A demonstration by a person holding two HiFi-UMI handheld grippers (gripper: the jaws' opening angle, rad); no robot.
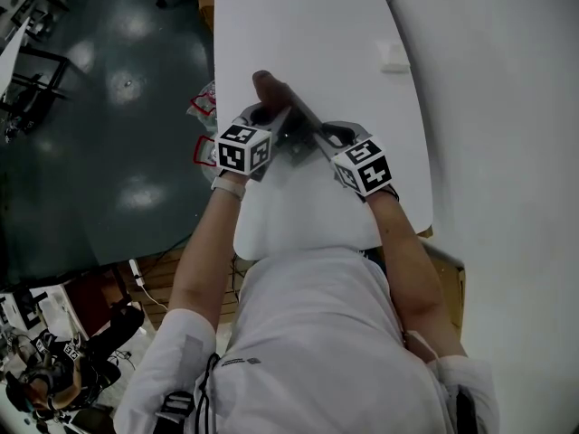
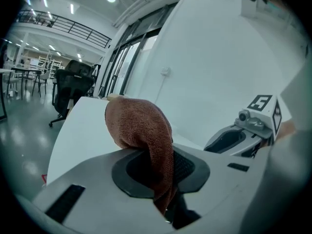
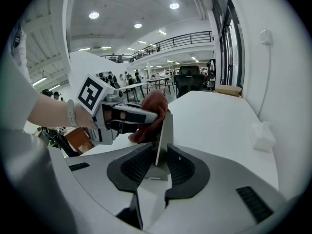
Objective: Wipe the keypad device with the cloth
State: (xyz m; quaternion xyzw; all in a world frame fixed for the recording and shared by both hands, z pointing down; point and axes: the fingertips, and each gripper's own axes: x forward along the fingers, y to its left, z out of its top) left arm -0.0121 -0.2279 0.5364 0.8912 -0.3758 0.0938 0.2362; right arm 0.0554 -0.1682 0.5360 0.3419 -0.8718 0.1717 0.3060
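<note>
Keypad device (image 1: 306,127), a thin grey slab seen edge-on in the right gripper view, is standing upright between the pads of the right hand-held gripper (image 3: 158,165). Its jaws are pinching the device's lower edge and holding it over the white tabletop (image 1: 298,25). The left hand-held gripper (image 2: 163,167) is clamping a rust-brown cloth (image 2: 140,126), which is bulging out past its jaws. In the right gripper view the cloth is pressing against the device's left face near its upper end. In the head view the two grippers are flanking the device, with the cloth at its far end. A small white object (image 1: 393,57) is lying beyond the device, well apart from it.
</note>
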